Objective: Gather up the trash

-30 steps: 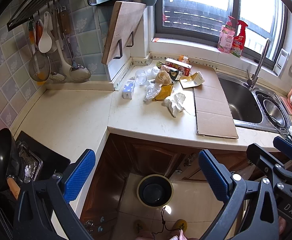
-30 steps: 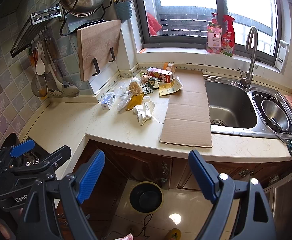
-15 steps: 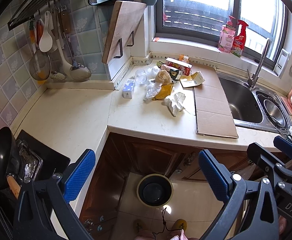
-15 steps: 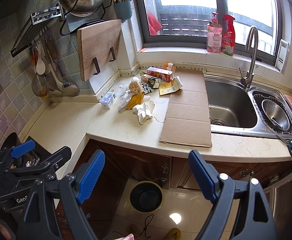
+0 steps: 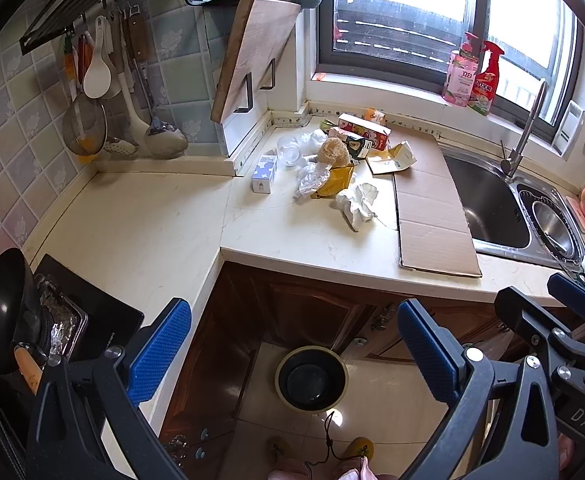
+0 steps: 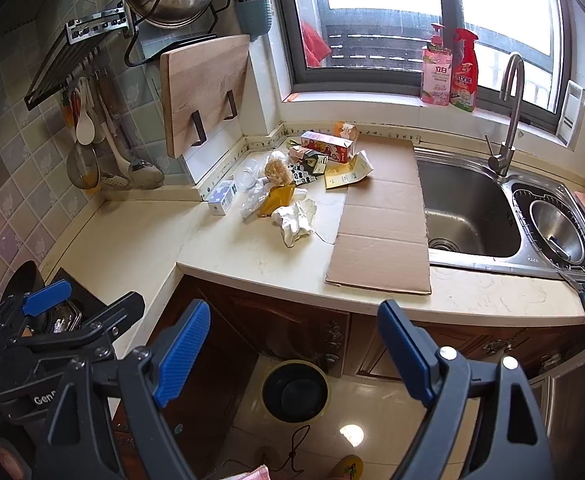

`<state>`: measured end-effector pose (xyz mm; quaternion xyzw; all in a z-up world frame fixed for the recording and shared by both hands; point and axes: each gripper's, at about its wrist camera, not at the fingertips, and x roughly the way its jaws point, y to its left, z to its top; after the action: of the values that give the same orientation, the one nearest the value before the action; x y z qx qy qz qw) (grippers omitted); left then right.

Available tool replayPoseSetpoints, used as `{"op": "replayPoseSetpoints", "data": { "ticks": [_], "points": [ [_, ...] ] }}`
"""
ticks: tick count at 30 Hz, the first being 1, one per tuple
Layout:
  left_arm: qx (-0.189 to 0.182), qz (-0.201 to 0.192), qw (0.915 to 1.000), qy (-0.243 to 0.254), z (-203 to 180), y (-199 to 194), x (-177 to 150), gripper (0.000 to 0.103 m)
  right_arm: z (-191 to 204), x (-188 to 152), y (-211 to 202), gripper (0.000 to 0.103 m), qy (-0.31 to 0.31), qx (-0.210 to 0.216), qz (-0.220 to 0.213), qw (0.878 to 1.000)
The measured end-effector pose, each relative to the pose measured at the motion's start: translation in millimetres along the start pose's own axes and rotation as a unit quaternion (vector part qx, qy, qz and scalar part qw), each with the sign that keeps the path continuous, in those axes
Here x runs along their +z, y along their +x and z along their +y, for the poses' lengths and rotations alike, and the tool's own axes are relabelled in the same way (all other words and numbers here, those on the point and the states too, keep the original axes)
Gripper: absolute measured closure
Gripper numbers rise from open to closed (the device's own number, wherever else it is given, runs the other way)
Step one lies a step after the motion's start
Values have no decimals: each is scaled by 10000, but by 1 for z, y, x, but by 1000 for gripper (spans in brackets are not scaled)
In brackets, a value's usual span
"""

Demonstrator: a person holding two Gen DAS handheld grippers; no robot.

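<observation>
Trash lies heaped on the cream countertop (image 5: 164, 236) toward the back corner under the window: a crumpled white tissue (image 5: 357, 205) nearest the counter's front, a yellow wrapper (image 5: 335, 181) and clear plastic film (image 5: 311, 179) just behind it, a brown fibrous ball (image 5: 333, 154), one clear plastic cup (image 5: 288, 150), a small blue-and-white carton (image 5: 264, 173) off to the left, a red-and-white box (image 5: 364, 131) and a yellow torn packet (image 5: 392, 160). One flattened cardboard sheet (image 5: 432, 216) lies beside the heap, touching the tissue's side and running along the sink (image 5: 488, 208). Two bottles, one pink (image 6: 435, 76) and one red (image 6: 464, 76), stand together on the sill. One cutting board (image 6: 202, 92) leans on its bracket behind the pile. One dark bin (image 5: 311, 378) sits on the floor below the counter edge, in front of the brown cabinet doors (image 5: 316, 312).

Both tools hang out over the floor, well apart from the heap. The left gripper (image 5: 292, 356) has its blue pads spread wide with nothing between them; the right gripper (image 6: 292, 354) is likewise wide apart and empty.
</observation>
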<state>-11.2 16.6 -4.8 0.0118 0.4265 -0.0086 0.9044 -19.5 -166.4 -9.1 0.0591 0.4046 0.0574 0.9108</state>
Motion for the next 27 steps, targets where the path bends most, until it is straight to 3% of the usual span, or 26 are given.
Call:
{"op": "replayPoseSetpoints", "data": {
  "ticks": [8, 14, 20, 27],
  "points": [
    [-103, -10, 9999, 33, 6, 0, 8, 1, 2, 3, 3, 17, 79, -73, -20, 9999],
    [-228, 7, 9997, 74, 19, 10, 31, 1, 2, 11, 3, 17, 193, -227, -101, 9995],
    [-625, -191, 9978, -130, 44, 20, 59, 1, -1, 27, 0, 17, 279, -704, -300, 9967],
    [-851, 255, 9960, -28, 47, 50, 82, 1, -6, 44, 18, 17, 256, -997, -195, 9945]
  ]
}}
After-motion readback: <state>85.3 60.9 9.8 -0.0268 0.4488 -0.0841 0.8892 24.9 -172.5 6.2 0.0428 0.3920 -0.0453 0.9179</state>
